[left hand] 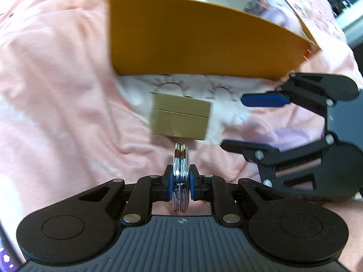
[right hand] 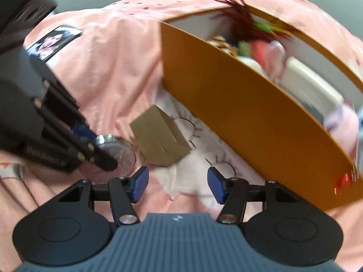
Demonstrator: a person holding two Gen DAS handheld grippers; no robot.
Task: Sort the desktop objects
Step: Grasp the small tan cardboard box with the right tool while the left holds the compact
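Chrome glints between my left gripper's (left hand: 180,184) blue pads: a round, flat, shiny metal disc (left hand: 180,176), grooved around its rim, is clamped on edge there, and the jaws have closed right down onto it. From the right wrist view the same disc (right hand: 118,153) shows its flat face, hanging just above the rumpled pink cloth (left hand: 56,90) that covers the desk.

My right gripper (right hand: 178,184) stands partly spread with nothing between its pads. It hovers over the cloth, and the small tan cardboard box (right hand: 160,146) lies just ahead of it, close by the disc. The left view shows that box (left hand: 181,120) directly beyond the disc, sitting on a white patch of the cloth with drawn eyelash marks.

Behind it rises the big orange cardboard storage box (left hand: 192,45), open at the top. Inside I can make out several soft, colourful things, some pink, green and dark red (right hand: 254,43), too blurred to name.

I judge the sorting well under way: the orange box already holds a number of items, the disc is in hand and looks bound for it, and the tan box is not yet picked up. A dark phone-like slab (right hand: 54,40) further off on the cloth may also remain.
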